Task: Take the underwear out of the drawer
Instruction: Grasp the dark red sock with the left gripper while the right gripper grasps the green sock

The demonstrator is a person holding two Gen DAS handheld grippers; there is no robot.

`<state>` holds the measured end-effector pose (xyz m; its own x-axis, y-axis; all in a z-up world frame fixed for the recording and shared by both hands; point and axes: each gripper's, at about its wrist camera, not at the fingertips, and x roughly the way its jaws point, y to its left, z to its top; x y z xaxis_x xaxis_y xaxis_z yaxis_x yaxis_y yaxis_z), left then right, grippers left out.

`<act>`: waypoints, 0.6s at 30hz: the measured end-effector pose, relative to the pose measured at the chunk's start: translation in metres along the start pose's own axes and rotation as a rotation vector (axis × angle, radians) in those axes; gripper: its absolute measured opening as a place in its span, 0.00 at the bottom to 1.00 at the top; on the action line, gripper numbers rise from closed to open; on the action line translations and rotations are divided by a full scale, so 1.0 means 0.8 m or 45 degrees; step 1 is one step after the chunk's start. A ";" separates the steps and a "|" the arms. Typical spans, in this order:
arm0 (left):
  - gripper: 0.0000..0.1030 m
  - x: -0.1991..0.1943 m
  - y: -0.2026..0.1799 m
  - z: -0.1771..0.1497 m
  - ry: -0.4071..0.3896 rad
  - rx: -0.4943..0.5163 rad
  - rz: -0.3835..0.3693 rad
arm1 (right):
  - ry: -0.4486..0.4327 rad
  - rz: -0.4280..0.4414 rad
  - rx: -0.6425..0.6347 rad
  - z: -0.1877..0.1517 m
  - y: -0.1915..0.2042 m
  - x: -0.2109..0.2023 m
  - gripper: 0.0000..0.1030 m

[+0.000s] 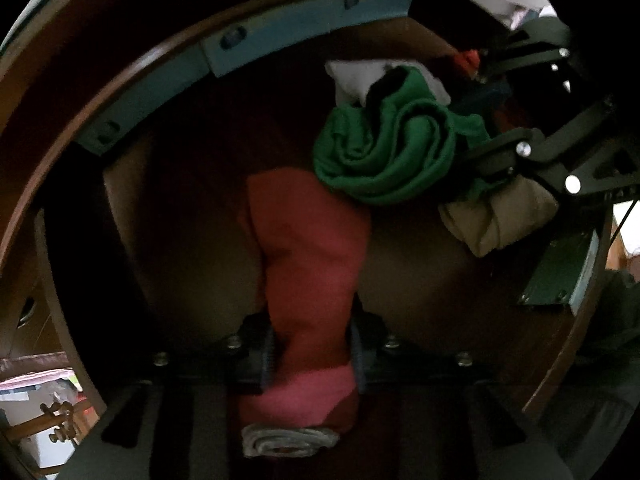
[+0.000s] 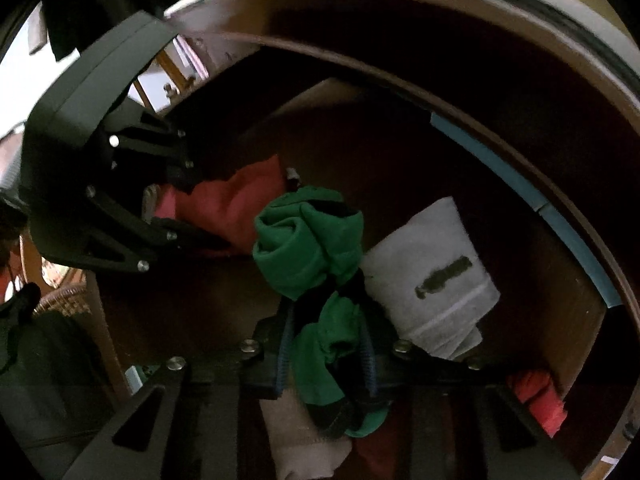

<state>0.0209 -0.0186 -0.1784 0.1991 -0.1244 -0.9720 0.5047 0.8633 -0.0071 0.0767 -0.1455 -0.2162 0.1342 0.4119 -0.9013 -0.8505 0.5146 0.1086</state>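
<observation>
Both grippers reach down into a brown wooden drawer (image 1: 188,248). In the left wrist view my left gripper (image 1: 313,360) is shut on a rolled red underwear (image 1: 308,248), which runs up from between the pads across the drawer floor. My right gripper (image 2: 327,356) is shut on a crumpled green underwear (image 2: 304,248) with a dark waistband; the cloth bunches just beyond the pads. The green underwear (image 1: 384,152) lies right of the red one, with the right gripper (image 1: 478,114) reaching in from the right. The right wrist view has the left gripper (image 2: 200,208) on the red underwear (image 2: 224,204).
A folded grey cloth (image 2: 436,272) lies right of the green piece. A beige garment (image 1: 496,216) sits under the right gripper, and a small red item (image 2: 538,400) rests in the near right corner. Blue strips (image 1: 160,80) line the drawer's walls.
</observation>
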 end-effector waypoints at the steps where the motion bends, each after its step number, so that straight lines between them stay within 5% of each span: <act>1: 0.26 -0.003 0.002 -0.003 -0.018 -0.006 0.004 | -0.022 0.016 0.010 -0.001 -0.002 -0.004 0.29; 18: 0.24 -0.048 0.016 -0.024 -0.377 -0.084 0.064 | -0.236 0.107 0.089 -0.016 -0.018 -0.076 0.29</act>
<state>0.0037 0.0064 -0.1455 0.4637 -0.2094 -0.8609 0.4341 0.9008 0.0147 0.0746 -0.1873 -0.1683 0.1611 0.5833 -0.7961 -0.8261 0.5210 0.2146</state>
